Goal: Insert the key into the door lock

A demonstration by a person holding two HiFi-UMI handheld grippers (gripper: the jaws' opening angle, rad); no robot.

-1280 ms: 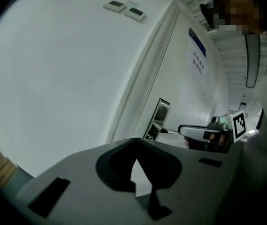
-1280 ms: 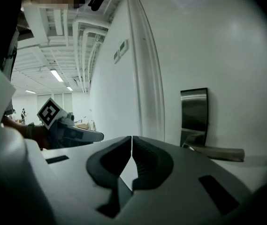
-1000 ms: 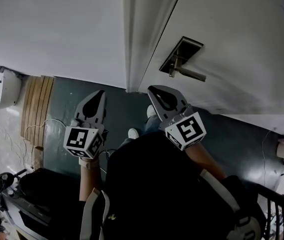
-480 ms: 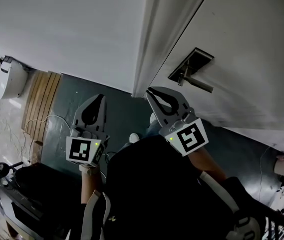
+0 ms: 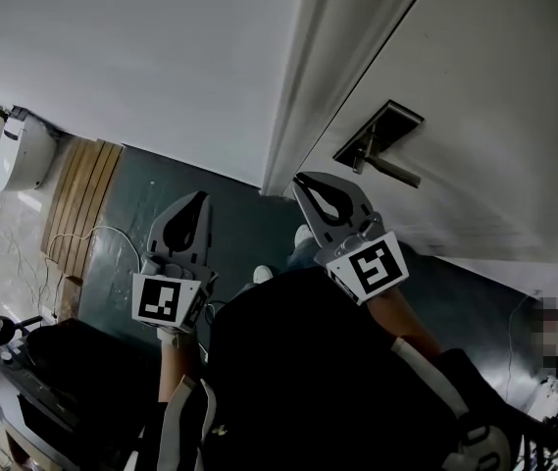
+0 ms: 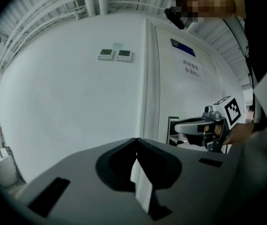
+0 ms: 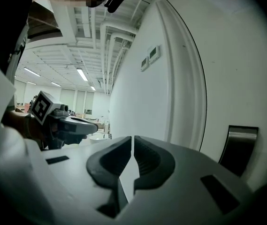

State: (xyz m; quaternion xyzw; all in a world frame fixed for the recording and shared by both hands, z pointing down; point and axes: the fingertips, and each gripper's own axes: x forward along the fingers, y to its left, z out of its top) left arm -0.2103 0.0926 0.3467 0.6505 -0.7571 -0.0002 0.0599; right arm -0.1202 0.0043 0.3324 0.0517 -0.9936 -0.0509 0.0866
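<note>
Fingers (image 6: 77,177) of the left gripper (image 6: 136,139) are pressed together at their tips, and nothing can be seen between them. The right gripper (image 7: 133,138) has its fingers (image 7: 156,158) closed also, with only a very thin slit between them, and nothing is visible in this slit.

Both grippers are held up side by side, well apart from each other. The left one points to the white wall (image 5: 141,57), and the right one to the edge of the white door (image 5: 494,96). The door lock (image 5: 379,135), a dark metal plate with a lever handle (image 5: 391,173), is on the door just above the tips of the right gripper, near but not touching. In the right gripper view the plate stands to the right of the jaws. Below the wall lies dark floor (image 5: 249,214), with wooden slats (image 5: 75,214) at the left. Two small panels (image 6: 114,55) hang high on the wall.
</note>
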